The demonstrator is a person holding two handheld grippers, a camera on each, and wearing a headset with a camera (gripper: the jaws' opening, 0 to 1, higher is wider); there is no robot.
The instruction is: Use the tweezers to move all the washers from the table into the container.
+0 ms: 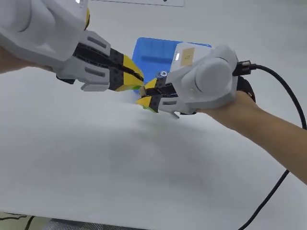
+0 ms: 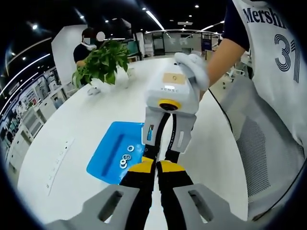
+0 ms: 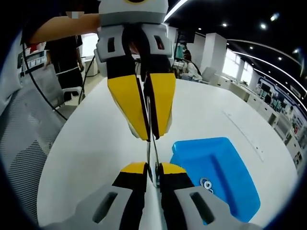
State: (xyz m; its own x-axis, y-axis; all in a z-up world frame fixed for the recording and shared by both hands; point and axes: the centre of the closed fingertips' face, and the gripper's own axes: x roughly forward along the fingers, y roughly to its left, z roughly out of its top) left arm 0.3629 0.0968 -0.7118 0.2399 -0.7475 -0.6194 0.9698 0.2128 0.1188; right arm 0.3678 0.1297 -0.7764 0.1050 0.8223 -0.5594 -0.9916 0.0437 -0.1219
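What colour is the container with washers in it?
The container is plain bright blue, shown best in the right gripper view.

We see a leafy green potted plant far off in the left gripper view, with a person in a dark top just behind it. A grey mesh office chair sits at the right, beside a white jersey with dark blue lettering. A thin black cable trails across the head view. Long white strip lights line the dark ceiling.
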